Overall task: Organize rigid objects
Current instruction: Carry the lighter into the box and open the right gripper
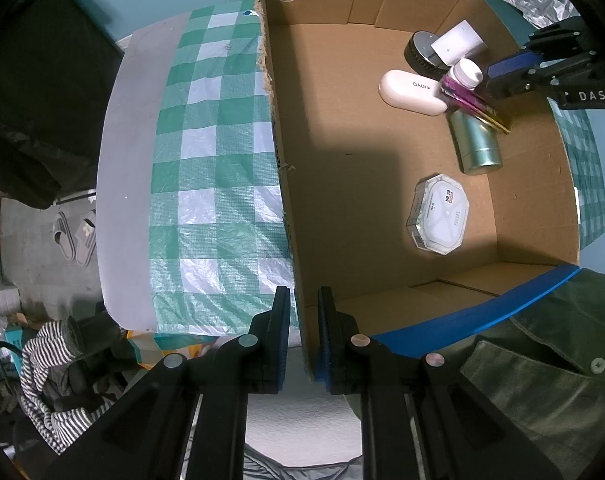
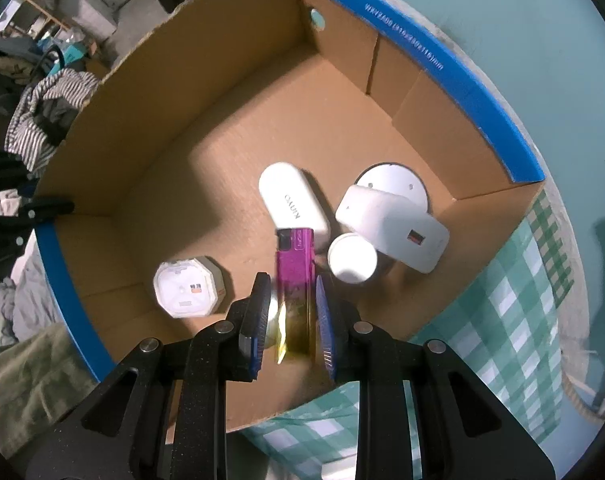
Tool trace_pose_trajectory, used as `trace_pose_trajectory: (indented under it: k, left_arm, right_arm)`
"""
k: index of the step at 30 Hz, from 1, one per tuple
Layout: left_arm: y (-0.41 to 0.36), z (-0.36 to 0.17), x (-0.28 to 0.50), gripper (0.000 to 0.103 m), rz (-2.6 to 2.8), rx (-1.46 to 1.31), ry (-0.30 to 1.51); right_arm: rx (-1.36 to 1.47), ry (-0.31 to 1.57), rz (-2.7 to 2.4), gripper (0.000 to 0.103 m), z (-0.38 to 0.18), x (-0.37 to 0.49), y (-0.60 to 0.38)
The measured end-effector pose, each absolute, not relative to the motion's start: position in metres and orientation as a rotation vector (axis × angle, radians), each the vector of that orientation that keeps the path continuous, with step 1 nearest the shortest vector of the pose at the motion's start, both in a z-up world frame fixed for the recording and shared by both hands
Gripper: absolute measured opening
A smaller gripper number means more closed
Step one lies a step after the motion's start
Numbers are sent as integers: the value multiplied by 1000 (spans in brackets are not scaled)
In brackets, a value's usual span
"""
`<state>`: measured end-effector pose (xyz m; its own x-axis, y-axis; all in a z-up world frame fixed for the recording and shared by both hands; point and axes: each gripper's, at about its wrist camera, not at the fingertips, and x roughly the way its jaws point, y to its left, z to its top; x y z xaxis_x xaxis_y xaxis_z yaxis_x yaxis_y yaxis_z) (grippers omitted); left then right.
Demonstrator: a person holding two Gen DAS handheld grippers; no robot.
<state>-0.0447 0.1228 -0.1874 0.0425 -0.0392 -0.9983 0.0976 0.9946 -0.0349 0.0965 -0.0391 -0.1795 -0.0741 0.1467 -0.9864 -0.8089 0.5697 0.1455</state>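
Note:
An open cardboard box (image 1: 382,184) (image 2: 206,160) with blue rims sits on a green checked tablecloth. My left gripper (image 1: 303,322) is shut on the box's near side wall. My right gripper (image 2: 292,312) (image 1: 498,76) is low inside the box, jaws apart, with a magenta and gold flat case (image 2: 296,276) (image 1: 468,102) between the pads; whether the pads touch it is unclear. Beside it lie a white oval case (image 2: 292,206) (image 1: 410,92), a white bottle (image 2: 352,258) (image 1: 464,72), a white adapter (image 2: 394,228), a round black-rimmed disc (image 2: 390,178), a teal cylinder (image 1: 476,144) and an octagonal white box (image 2: 186,286) (image 1: 438,214).
The checked tablecloth (image 1: 214,184) (image 2: 502,320) lies on a round grey table (image 1: 130,168). Striped clothing (image 1: 46,380) and slippers (image 1: 76,236) are on the floor to the left. A green jacket (image 1: 542,380) is close at the lower right.

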Motion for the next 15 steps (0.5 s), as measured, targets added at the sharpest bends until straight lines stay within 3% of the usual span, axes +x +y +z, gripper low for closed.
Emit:
trace_pose_trajectory:
  k: [6, 15]
  left_arm:
    - [124, -187, -45, 13, -105, 51, 1526]
    - [124, -186, -45, 13, -107, 50, 1525]
  right_arm:
    - [-580, 1414, 873, 23, -165, 96, -45]
    - [-518, 1376, 834, 32, -136, 99, -66]
